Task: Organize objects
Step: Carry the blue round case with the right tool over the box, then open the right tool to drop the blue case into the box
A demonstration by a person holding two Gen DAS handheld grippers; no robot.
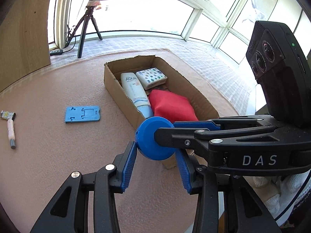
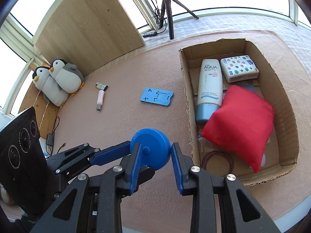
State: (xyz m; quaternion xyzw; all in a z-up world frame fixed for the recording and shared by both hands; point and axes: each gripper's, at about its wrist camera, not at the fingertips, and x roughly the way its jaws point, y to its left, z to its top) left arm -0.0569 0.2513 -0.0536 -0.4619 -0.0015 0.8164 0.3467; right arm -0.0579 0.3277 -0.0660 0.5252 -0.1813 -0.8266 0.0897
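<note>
The blue disc (image 2: 150, 147) is suspended above the worktop (image 2: 116, 116), gripped between both sets of tongs, apparently mid-handover. The right tongs (image 2: 155, 156) clamp its flat faces; the left tongs (image 1: 155, 152) close on its rim. The cardboard box (image 2: 287, 104), the likely destination, lies at 2 o'clock from the disc in the right wrist view.

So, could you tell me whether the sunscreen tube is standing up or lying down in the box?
Lying down: the AQUA sunscreen tube rests flat on the cardboard box floor, cap toward the camera, beside the red pouch.
</note>
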